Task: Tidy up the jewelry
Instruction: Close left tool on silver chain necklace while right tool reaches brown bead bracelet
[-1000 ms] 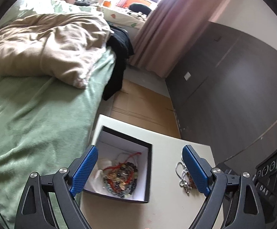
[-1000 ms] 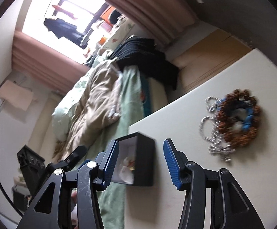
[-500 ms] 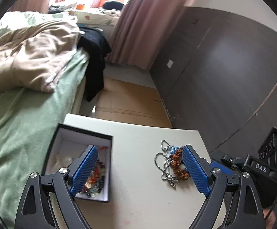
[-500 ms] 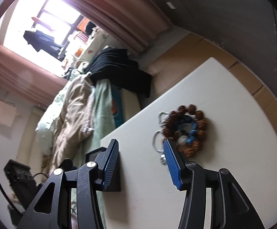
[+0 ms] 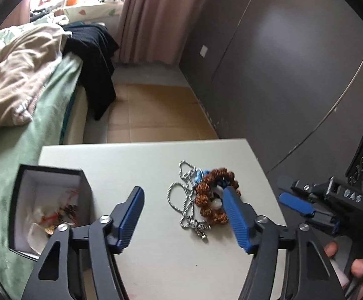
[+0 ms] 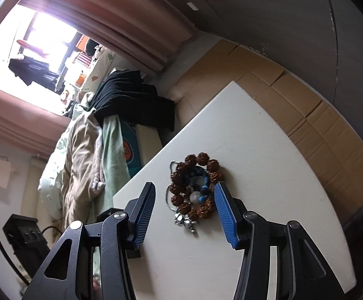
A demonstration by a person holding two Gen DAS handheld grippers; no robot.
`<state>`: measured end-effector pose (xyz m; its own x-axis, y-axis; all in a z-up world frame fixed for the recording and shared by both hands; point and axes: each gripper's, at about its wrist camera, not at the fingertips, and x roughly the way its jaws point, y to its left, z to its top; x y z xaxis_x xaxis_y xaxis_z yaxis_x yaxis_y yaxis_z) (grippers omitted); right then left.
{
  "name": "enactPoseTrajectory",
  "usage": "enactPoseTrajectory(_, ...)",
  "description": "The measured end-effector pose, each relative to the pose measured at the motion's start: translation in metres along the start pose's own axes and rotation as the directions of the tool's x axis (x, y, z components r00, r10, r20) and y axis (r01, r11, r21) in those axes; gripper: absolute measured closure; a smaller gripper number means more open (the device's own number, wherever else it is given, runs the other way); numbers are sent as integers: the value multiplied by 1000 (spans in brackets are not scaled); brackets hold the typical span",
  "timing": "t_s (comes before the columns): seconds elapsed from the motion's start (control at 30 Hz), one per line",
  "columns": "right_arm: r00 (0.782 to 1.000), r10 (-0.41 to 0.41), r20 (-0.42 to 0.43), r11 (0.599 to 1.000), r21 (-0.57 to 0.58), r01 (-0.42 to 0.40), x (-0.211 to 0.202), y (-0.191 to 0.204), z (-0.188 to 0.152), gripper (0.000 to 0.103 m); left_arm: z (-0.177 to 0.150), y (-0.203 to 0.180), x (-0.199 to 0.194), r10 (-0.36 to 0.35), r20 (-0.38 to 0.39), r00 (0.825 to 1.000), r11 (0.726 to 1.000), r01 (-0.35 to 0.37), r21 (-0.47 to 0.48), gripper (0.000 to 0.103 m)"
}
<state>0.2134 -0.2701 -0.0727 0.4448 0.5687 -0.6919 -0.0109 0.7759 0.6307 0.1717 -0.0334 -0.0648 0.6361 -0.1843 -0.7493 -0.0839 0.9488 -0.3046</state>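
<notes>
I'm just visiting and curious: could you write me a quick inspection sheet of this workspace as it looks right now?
Surface: white table, mostly bare.
Job's things: jewelry pile (brown bead bracelet, silver chain) loose on table; black box already holding jewelry.
Clutter: nothing seen.
Grippers: left gripper open, fingers just narrowed, nothing clamped; right gripper open, straddling the pile.
Cables: nothing clearly seen.
Surroundings: bed, curtain, cardboard floor.

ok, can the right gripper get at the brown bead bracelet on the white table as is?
Probably yes: the right gripper is open, with the brown bead bracelet framed between its fingers and nothing over it, though a silver chain is tangled with it.
</notes>
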Motion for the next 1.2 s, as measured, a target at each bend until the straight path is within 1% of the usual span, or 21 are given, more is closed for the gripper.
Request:
enactPoseTrajectory(0.13, 1000, -1, -5, 1000, 25, 1, 0, -6, 1, 53, -12, -5, 19, 18, -26, 999, 1000, -17, 23, 38)
enactPoseTrajectory(0.23, 1000, -10, -10, 999, 33, 11, 0, -9, 0, 53, -20, -8, 34, 55, -72, 996, 997, -51, 60, 38)
enactPoseTrajectory(0.4, 1000, -14, -8, 999, 52, 15, 0, -14, 2, 53, -31, -9, 51, 115, -101, 988, 989, -105, 100, 38)
enactPoseTrajectory(0.47, 1000, -16, -11, 998, 59, 16, 1, -15, 2, 53, -33, -8, 58, 129, -107, 986, 988, -119, 97, 38)
enactPoseTrajectory(0.53, 1000, -11, -15, 998, 66, 12, 2, -16, 1, 53, -35, -9, 64, 159, -109, 981, 984, -149, 99, 38)
enactPoseTrajectory(0.6, 1000, -8, -16, 998, 67, 9, 3, -15, 1, 53, -36, -12, 69, 170, -112, 979, 982, -158, 108, 38)
enactPoseTrajectory(0.73, 1000, -6, -15, 998, 70, 7, 3, -15, 0, 53, -42, -23, 82, 240, -98, 966, 960, -222, 169, 38)
enactPoseTrajectory(0.87, 1000, -9, -16, 997, 76, 10, 2, -17, 1, 53, -41, -22, 88, 257, -97, 962, 958, -240, 157, 38)
enactPoseTrajectory(0.93, 1000, -7, -16, 997, 78, 8, 1, -17, 2, 53, -43, -21, 91, 256, -113, 960, 960, -239, 148, 38)
enactPoseTrajectory(0.97, 1000, -8, -16, 997, 77, 9, 1, -17, 2, 53, -43, -23, 91, 264, -106, 959, 956, -246, 157, 38)
enactPoseTrajectory(1.1, 1000, -10, -19, 997, 76, 11, 1, -18, 3, 53, -50, -28, 89, 240, -95, 966, 955, -218, 200, 39)
enactPoseTrajectory(1.13, 1000, -10, -20, 997, 78, 12, 1, -18, 3, 53, -52, -27, 87, 233, -89, 968, 955, -211, 207, 42)
enactPoseTrajectory(1.2, 1000, -10, -19, 997, 81, 12, 1, -18, 2, 53, -52, -25, 85, 228, -85, 970, 956, -206, 211, 62)
